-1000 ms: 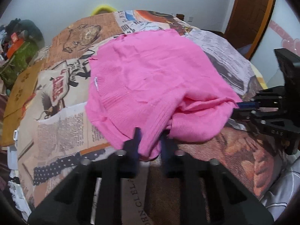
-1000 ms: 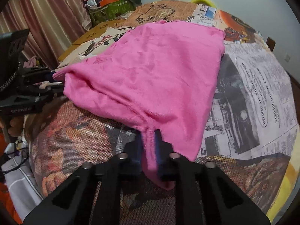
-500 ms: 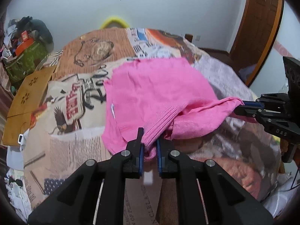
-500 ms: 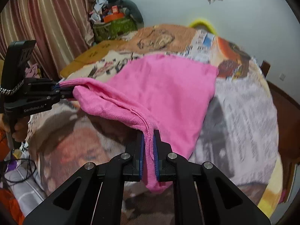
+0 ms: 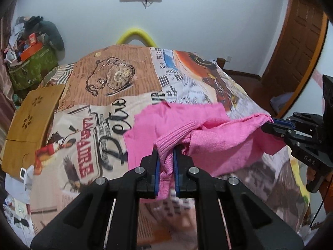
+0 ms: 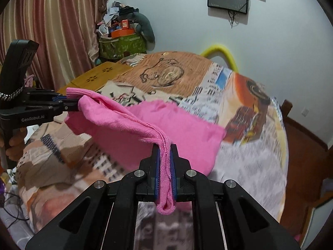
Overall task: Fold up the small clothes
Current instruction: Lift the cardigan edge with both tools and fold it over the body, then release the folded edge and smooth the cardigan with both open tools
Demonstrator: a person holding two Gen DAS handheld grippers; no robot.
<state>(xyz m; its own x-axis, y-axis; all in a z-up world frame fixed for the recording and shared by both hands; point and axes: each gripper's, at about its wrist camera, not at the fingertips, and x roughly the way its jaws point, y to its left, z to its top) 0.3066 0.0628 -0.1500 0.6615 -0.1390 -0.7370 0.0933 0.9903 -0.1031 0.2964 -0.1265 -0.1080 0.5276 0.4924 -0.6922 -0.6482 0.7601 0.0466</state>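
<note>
A pink knit sweater (image 5: 218, 137) hangs lifted above the bed, stretched between both grippers, its far part still trailing on the bedspread. My left gripper (image 5: 166, 156) is shut on a ribbed edge of the sweater at the near left. The right gripper (image 5: 268, 125) shows at the right of the left wrist view, clamped on the other corner. In the right wrist view my right gripper (image 6: 165, 152) pinches a bunched hem of the sweater (image 6: 166, 129), and the left gripper (image 6: 72, 105) holds the far corner at the left.
The bed carries a newspaper-print bedspread (image 5: 100, 112). A wooden lap tray (image 5: 31, 112) lies at its left edge. A green bag piled with clutter (image 6: 121, 43) stands by the striped curtain (image 6: 52, 25). A yellow hoop (image 5: 136, 34) rises behind the bed; a wooden door (image 5: 297, 48) is at right.
Both grippers have risen and pulled back with the sweater's near edge. The sweater has lifted off the bedspread and covers less of the bed.
</note>
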